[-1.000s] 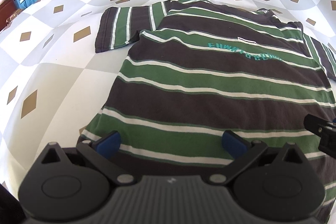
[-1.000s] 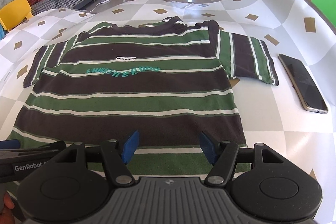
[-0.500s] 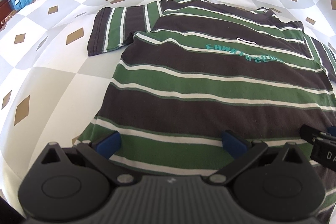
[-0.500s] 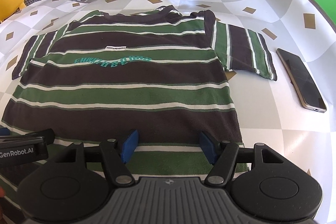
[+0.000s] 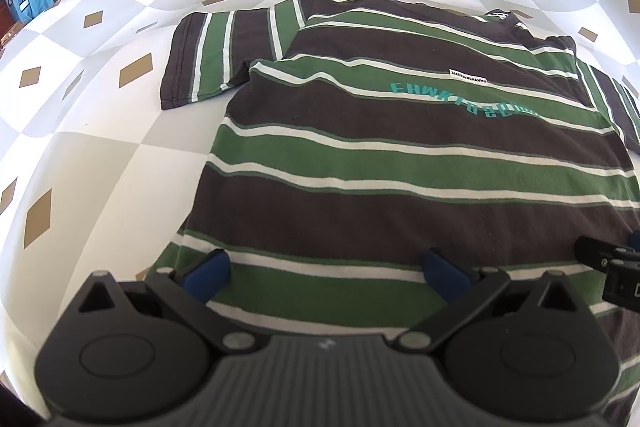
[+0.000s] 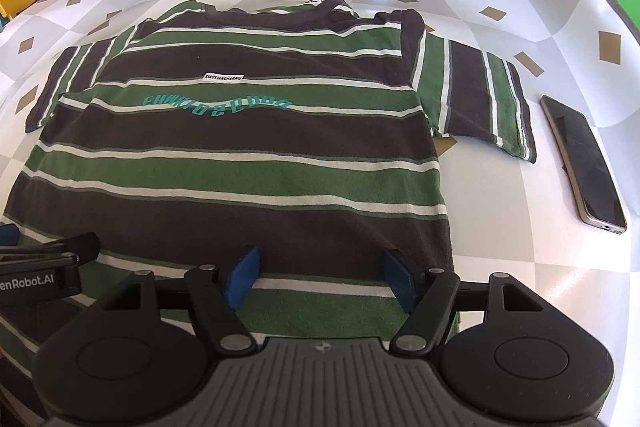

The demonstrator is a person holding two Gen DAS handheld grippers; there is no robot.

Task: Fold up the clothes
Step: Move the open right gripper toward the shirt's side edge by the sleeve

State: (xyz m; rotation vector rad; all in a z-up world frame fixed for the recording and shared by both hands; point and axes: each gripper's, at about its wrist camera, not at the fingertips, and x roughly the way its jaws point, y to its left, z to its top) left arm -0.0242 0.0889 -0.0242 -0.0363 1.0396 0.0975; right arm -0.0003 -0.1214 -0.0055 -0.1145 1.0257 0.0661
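**A:** Two grippers, both with jaws spread and nothing pinched. Your left gripper (image 5: 324, 269) hangs over the near-left part of the striped T-shirt (image 5: 400, 163), your right gripper (image 6: 322, 275) over the near-right part. The right one's jaws have just been opening a little wider, with only flat cloth lying beneath the gap.

**B:** Why so wide, and why there?

**A:** I'd judge you are lining up on the hem (image 6: 320, 311), which runs along the edge nearest you. Wide jaws let a blue pad (image 6: 242, 277) pass on each side of a pinch of fabric.

**B:** And the shirt itself?

**A:** It lies flat on the checked table cover (image 5: 100, 163), print side up, collar (image 6: 276, 13) away from you and both sleeves spread out, so no fold is made yet. Mind the phone (image 6: 580, 163) just beside the right sleeve (image 6: 476, 99); a careless sweep of cloth could catch it.
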